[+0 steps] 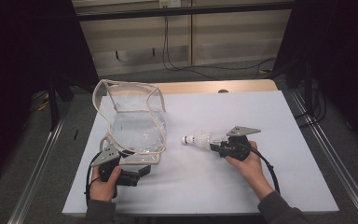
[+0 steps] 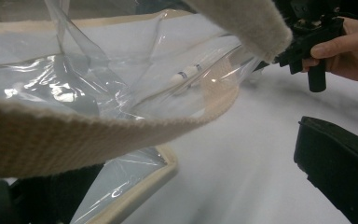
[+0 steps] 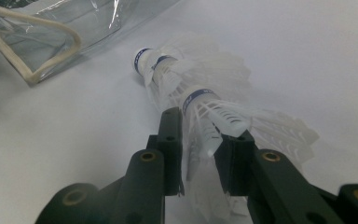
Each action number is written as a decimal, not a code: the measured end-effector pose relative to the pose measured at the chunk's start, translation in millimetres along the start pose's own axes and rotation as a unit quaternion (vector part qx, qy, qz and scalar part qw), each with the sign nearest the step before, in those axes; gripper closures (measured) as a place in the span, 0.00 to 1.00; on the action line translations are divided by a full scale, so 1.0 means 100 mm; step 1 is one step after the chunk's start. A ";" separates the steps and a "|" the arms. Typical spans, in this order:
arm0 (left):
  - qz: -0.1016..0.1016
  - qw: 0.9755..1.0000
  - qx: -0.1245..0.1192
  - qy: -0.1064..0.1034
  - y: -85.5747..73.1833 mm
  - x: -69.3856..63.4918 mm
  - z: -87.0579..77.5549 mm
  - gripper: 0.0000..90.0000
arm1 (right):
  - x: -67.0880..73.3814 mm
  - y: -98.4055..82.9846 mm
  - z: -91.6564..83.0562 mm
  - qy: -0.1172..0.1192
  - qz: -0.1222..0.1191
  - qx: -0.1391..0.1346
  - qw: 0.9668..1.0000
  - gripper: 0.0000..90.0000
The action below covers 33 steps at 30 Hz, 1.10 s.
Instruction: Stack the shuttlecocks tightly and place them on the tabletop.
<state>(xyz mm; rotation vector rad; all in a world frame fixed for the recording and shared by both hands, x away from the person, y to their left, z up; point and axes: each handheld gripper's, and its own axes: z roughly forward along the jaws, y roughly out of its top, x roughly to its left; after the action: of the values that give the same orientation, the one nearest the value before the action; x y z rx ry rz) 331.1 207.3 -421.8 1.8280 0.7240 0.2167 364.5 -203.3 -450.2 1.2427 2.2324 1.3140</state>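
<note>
**Shuttlecocks at the mouth of the clear bag**

High view: a clear soft-plastic bag with cream webbing trim [image 1: 135, 122] stands left of centre on the pale grey tabletop [image 1: 270, 186], mouth up and sagging. The left gripper [image 1: 137, 173] sits at its near edge; whether its fingers are clamped or apart I cannot tell from here. The right gripper [image 1: 214, 146] lies to the right, pointing left, carrying a nested stack of white feather shuttlecocks [image 1: 196, 139] just right of the bag, cork end leading.

Left gripper view: the cream strap crosses close to the lens and one black finger [image 2: 340, 172] stands at the right, apart from the strap. The grip itself is hidden. Through the plastic, only the shuttlecocks outside show; the bag looks empty.

Right gripper view: the two black fingers stand a little apart, either side of the feather skirts, the left pad [image 3: 171, 140] against them. The hold looks loose, probably easing.

Handling, as judged: very light, feathers brittle and easily crushed. Best taken lightly at the skirt, or nearer the firm cork. The bag is floppy and slick and needs its rim held open.
</note>
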 end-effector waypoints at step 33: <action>-0.001 1.000 -0.006 0.002 0.01 -0.01 0.00 0.02 | -0.04 -0.11 -0.19 0.001 0.017 0.003 1.000 0.88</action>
<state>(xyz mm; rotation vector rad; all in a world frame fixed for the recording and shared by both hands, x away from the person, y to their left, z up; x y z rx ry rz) 330.5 206.9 -421.1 1.8165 0.7259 0.2229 349.6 -219.6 -449.8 1.2875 2.2276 1.3214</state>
